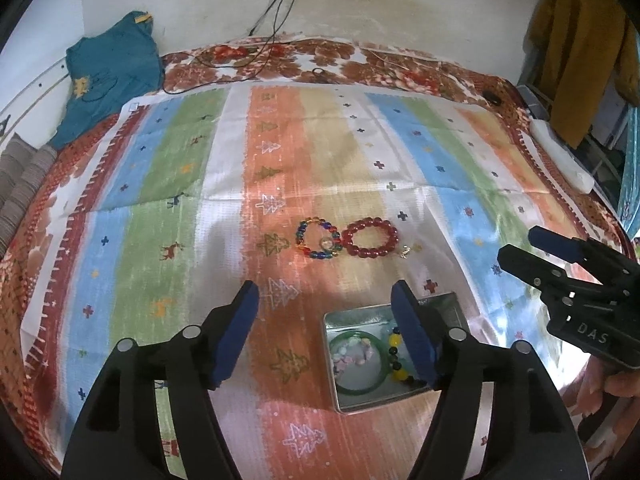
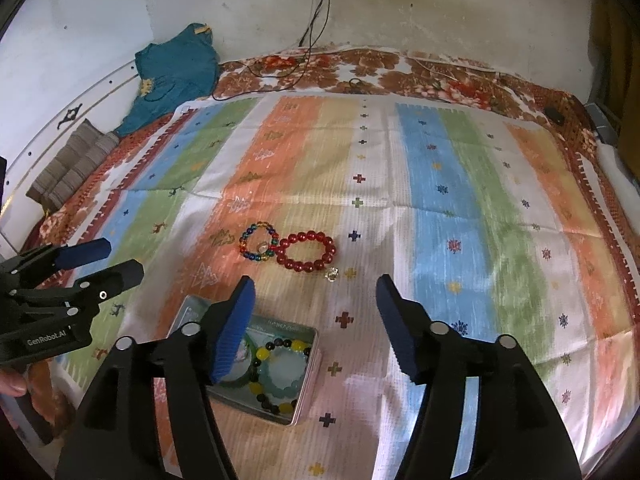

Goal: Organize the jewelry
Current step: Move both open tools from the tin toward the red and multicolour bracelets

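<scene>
On the striped cloth [image 1: 224,184] lie a rainbow bead bracelet [image 1: 317,238] and a red bead bracelet [image 1: 371,237], side by side and touching, with a small clear ring [image 1: 405,252] to their right. A metal tin [image 1: 348,402] nearer me holds a green bangle [image 1: 360,390], a yellow-and-black bead bracelet [image 1: 394,354] and pale beads. My left gripper [image 1: 325,332] is open above the tin's left part, nothing between its fingers. My right gripper [image 2: 316,324] hovers open just beyond the tin [image 2: 306,390], empty; the bracelets [image 2: 308,251] lie farther off.
A teal garment [image 1: 112,76] and a folded grey cloth [image 1: 24,180] lie at the far left. Cables [image 1: 276,12] hang down the back wall onto the floral bedspread [image 1: 360,60]. A mustard garment [image 1: 580,52] hangs at the right above a white power strip [image 1: 560,152].
</scene>
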A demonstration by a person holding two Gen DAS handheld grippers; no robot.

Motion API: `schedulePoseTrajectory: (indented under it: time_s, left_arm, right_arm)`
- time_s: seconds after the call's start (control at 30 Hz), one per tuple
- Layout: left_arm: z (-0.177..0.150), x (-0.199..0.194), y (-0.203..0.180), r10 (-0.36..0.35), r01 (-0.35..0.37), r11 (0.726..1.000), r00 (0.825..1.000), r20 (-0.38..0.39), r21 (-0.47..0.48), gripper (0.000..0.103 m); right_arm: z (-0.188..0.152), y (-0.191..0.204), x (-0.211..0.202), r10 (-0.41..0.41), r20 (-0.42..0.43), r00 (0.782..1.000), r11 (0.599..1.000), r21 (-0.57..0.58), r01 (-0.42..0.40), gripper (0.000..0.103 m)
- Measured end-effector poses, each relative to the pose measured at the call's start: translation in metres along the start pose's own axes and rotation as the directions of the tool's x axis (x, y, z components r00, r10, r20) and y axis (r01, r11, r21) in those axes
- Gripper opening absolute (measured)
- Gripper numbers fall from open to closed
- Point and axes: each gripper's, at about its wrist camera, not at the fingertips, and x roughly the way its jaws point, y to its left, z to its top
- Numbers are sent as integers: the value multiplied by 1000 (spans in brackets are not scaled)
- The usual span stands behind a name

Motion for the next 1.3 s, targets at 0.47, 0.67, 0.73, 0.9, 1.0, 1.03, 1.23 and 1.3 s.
schedulePoseTrajectory:
  time_s: [0.47,0.67,0.73,0.9,1.0,1.03,1.23,1.3]
  left_arm:
    - [16,32,12,114,-113,993,993,-13,41,77]
    - [24,49,25,112,-111,994,993,-46,23,77]
    - [26,51,25,109,-108,994,993,-46,21,77]
    - [31,62,23,92,-91,996,994,-55,22,78]
    - [32,73,25,91,-90,996,993,-75,15,78]
    - [32,77,26,95,-94,995,992,-82,18,78]
    - [37,92,31,108,-107,994,989,-100,13,78]
    - [39,96,31,106,-105,994,989,-105,15,78]
  right_arm:
    - [14,-5,16,-23,-16,1000,999,-23,23,73]
    - [20,-13,31,-36,-39,999,999,-11,35,73]
    - [21,-14,35,-41,-40,998,999,-14,40,73]
    - [27,-17,38,-53,-21,998,999,-2,53,74]
    - [28,-19,46,-57,-34,998,998,-5,57,74]
    - [29,-19,47,-58,-37,998,998,-6,57,74]
    - [33,-21,57,-44,-34,998,999,-2,44,76]
    - [34,-22,63,-44,-41,998,999,0,44,76]
